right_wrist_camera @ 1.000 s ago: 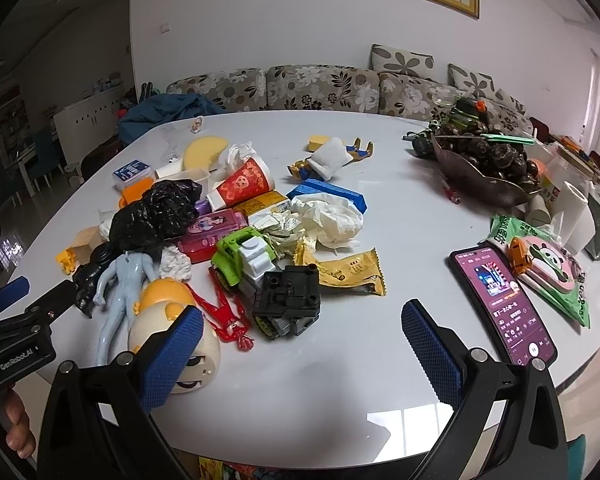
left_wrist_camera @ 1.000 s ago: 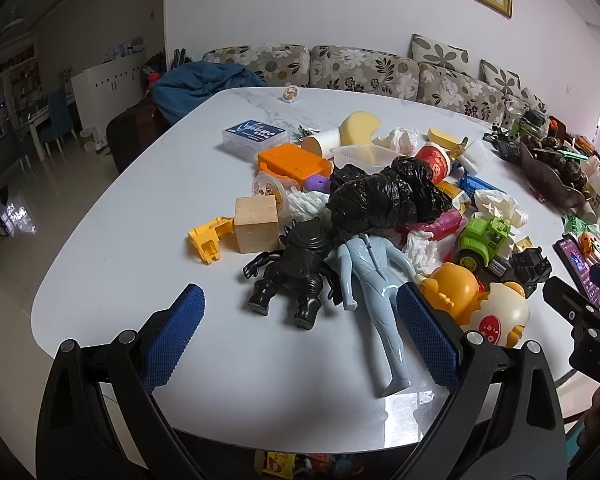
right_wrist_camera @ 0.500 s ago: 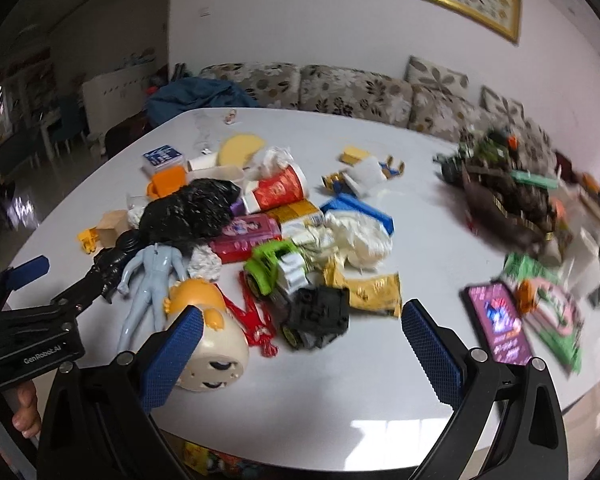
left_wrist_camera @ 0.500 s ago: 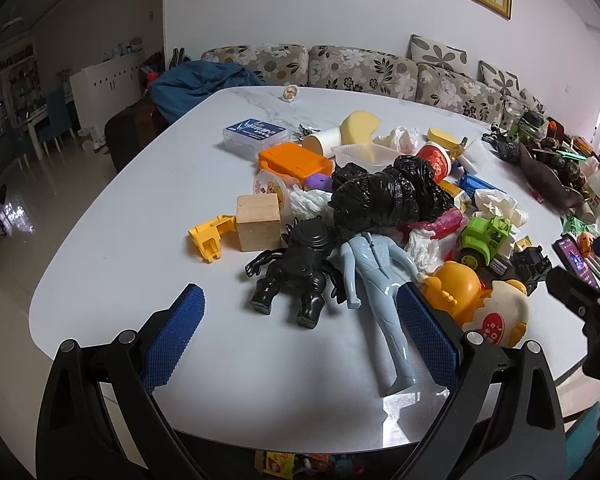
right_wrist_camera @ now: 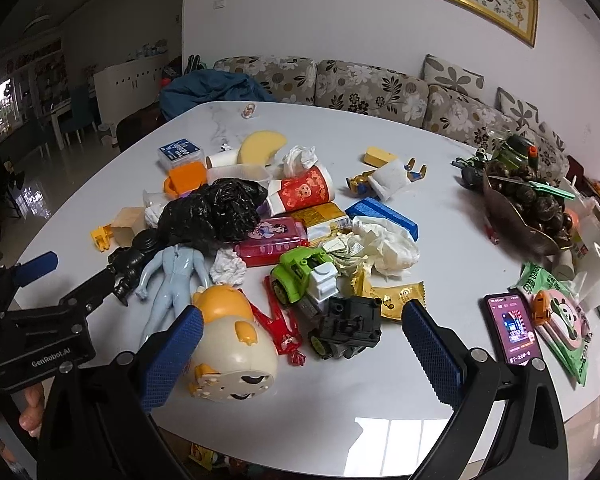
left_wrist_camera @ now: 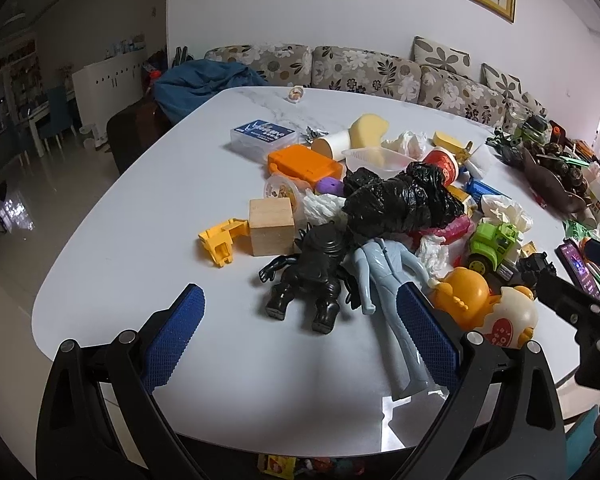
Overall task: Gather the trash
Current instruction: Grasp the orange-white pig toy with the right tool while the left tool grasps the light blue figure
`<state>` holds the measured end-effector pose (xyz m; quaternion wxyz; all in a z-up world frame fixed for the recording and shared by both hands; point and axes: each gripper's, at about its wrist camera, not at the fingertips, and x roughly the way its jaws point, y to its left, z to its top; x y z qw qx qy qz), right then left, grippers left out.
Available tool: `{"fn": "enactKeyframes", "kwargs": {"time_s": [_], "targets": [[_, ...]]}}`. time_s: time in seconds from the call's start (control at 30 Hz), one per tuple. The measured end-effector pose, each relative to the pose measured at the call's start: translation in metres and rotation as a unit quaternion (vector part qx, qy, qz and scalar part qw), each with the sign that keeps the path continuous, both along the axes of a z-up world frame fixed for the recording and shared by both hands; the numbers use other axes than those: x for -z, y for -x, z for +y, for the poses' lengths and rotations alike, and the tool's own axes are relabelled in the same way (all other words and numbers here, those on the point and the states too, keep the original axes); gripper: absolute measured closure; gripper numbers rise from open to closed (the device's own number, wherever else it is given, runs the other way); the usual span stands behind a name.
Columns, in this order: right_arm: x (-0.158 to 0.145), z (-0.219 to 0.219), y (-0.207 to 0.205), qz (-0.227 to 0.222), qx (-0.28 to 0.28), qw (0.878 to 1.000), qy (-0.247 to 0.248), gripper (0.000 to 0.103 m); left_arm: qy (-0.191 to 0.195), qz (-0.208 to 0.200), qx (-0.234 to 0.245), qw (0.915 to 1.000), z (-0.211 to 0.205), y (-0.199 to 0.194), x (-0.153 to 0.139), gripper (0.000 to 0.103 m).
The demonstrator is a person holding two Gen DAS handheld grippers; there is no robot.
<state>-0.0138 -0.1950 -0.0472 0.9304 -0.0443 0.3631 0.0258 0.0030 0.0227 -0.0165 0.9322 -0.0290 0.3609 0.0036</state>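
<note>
A white table (left_wrist_camera: 140, 208) holds a heap of toys and trash. A crumpled black plastic bag (left_wrist_camera: 400, 204) lies in the middle; it also shows in the right wrist view (right_wrist_camera: 216, 208). Crumpled white tissues (right_wrist_camera: 384, 244), a small tissue wad (right_wrist_camera: 229, 267), a yellow snack wrapper (right_wrist_camera: 396, 292) and a red paper cup (right_wrist_camera: 304, 190) lie among the toys. My left gripper (left_wrist_camera: 300, 336) is open and empty above the near table edge, in front of a black figure (left_wrist_camera: 312, 276) and a pale blue figure (left_wrist_camera: 388, 280). My right gripper (right_wrist_camera: 302, 350) is open and empty near a black toy truck (right_wrist_camera: 346, 328).
A phone (right_wrist_camera: 510, 328) and a panda wipes pack (right_wrist_camera: 560, 316) lie at the right. A dark bowl of fruit (right_wrist_camera: 528, 208) stands at the far right. A wooden block (left_wrist_camera: 270, 226), an orange case (left_wrist_camera: 304, 162), a green truck (right_wrist_camera: 304, 276) and an egg-shaped toy (right_wrist_camera: 228, 344) are in the heap. A sofa runs behind.
The right wrist view has swung left and settled over the toy heap. The left gripper has barely moved. Both stay open.
</note>
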Motion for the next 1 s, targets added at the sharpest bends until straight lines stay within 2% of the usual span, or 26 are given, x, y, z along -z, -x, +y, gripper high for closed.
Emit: {"fn": "enactKeyframes", "kwargs": {"time_s": [0.43,0.5,0.57,0.63,0.73,0.93,0.97,1.0], "targets": [[0.001,0.002,-0.008,0.015,-0.003,1.0,-0.009,0.005,-0.013,-0.009,-0.001,0.9999,0.001,-0.002,-0.008,0.009],[0.002,0.008,-0.019,0.038,-0.032,0.999,-0.013,0.005,-0.011,-0.012,-0.007,0.9998,0.01,-0.003,-0.008,0.009],[0.005,0.014,-0.039,0.094,-0.076,0.992,-0.019,0.005,-0.008,-0.014,-0.015,0.9998,0.02,-0.002,-0.007,0.009],[0.012,0.019,-0.061,0.171,-0.114,0.978,-0.03,0.005,-0.002,-0.013,-0.023,0.9996,0.031,-0.001,-0.006,0.009],[0.016,0.024,-0.078,0.25,-0.157,0.954,-0.045,0.005,0.005,-0.012,-0.03,0.9995,0.044,0.003,-0.004,0.009],[0.032,0.035,-0.102,0.356,-0.195,0.912,-0.058,0.006,0.008,-0.013,-0.033,0.9993,0.055,0.007,0.0,0.009],[0.038,0.037,-0.106,0.372,-0.198,0.905,-0.054,0.008,0.012,-0.011,-0.033,0.9993,0.056,0.007,0.001,0.009],[0.044,0.039,-0.111,0.384,-0.198,0.9,-0.049,0.015,0.016,-0.009,-0.033,0.9993,0.057,0.007,0.002,0.009]]}}
